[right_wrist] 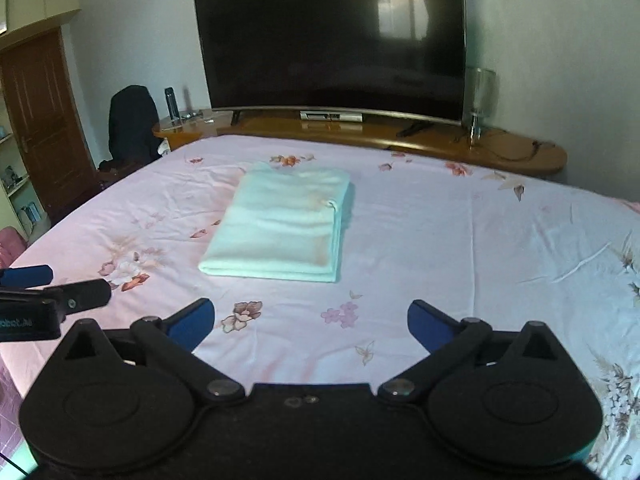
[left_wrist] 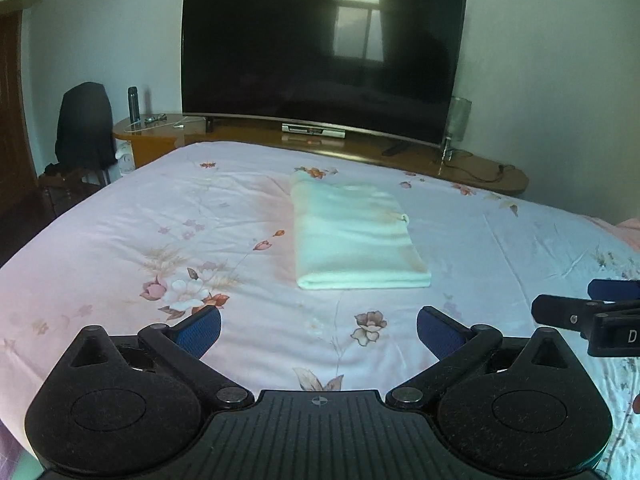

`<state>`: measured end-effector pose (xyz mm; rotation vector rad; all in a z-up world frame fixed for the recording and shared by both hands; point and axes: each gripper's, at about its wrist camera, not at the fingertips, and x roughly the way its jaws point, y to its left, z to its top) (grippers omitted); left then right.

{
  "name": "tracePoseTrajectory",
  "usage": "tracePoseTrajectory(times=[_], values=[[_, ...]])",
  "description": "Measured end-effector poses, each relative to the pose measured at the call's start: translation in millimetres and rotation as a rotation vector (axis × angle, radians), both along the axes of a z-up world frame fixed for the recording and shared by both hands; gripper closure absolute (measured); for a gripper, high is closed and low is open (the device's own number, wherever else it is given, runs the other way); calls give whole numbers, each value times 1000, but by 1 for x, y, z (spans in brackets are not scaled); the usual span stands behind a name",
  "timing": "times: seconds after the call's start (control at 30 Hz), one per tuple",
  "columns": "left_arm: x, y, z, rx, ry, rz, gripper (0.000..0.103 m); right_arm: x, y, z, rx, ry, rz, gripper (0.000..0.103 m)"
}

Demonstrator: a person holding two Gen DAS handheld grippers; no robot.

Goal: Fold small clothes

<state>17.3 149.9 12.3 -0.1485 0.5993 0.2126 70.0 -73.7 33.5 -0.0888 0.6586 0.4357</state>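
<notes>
We are holding both grippers spread and empty above the floral bedsheet (left_wrist: 120, 240). The folded pale-green cloth (left_wrist: 352, 236) is lying straight ahead of the left gripper (left_wrist: 319, 332), forward-left of the right gripper (right_wrist: 311, 322), long axis running away.

The bed (left_wrist: 120, 240) runs out of both views at the sides and bottom, and each gripper's own body covers its near part. From the left wrist, the right gripper (left_wrist: 592, 304) is cut by the edge beside the bed, its lettering showing only a "D", and whether it is parted cannot be told there; from the right wrist, the left gripper (right_wrist: 40, 284) is cut likewise, its label too blurred to read. Left of the TV (left_wrist: 320, 52), small items (left_wrist: 154, 119) on the stand (left_wrist: 160, 136) are too small to identify.
</notes>
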Motion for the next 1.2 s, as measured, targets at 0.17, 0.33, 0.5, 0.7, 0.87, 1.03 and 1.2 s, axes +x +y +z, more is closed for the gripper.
tracePoseTrajectory(times=[0.17,0.33,0.5,0.7,0.87,1.03,1.2], values=[[-13,-3,5,2,-28,13,0,-16,-1,5,-12,-18,-3,0],[-22,-5,10,12,-40,22,0,-24,-4,9,0,-36,-7,0],[-24,-9,15,27,-51,12,0,-31,-5,12,15,-48,-11,0],[-22,-10,18,25,-56,8,0,-32,-3,14,21,-50,-18,0],[-21,-11,20,27,-57,3,0,-30,-1,18,25,-57,-16,0],[-20,-11,21,25,-60,7,0,-27,1,19,24,-59,-15,0],[-20,-11,23,28,-62,7,0,-26,2,19,22,-60,-18,0]])
